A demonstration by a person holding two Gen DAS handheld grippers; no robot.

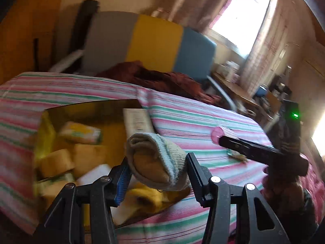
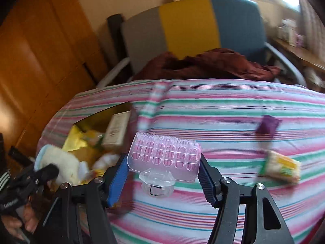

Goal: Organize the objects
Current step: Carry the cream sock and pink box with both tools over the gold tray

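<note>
My left gripper (image 1: 157, 169) is shut on a rolled pale cloth (image 1: 156, 158) and holds it over the near right part of a yellow box (image 1: 91, 109) set on the striped cloth. The box holds sponges (image 1: 56, 162), small packets and a white carton (image 1: 138, 120). My right gripper (image 2: 163, 171) is shut on a pink hair roller with a clear clip (image 2: 164, 156), above the striped surface to the right of the box (image 2: 97, 120). The right gripper also shows in the left wrist view (image 1: 223, 139), with the roller's pink end (image 1: 216, 135).
A striped pink, green and white cloth (image 2: 223, 109) covers the surface. On it lie a purple packet (image 2: 267, 126) and a yellow-green wrapped packet (image 2: 281, 166). A chair with grey, yellow and blue panels (image 2: 189, 24) and a dark red garment (image 2: 203, 63) stands behind.
</note>
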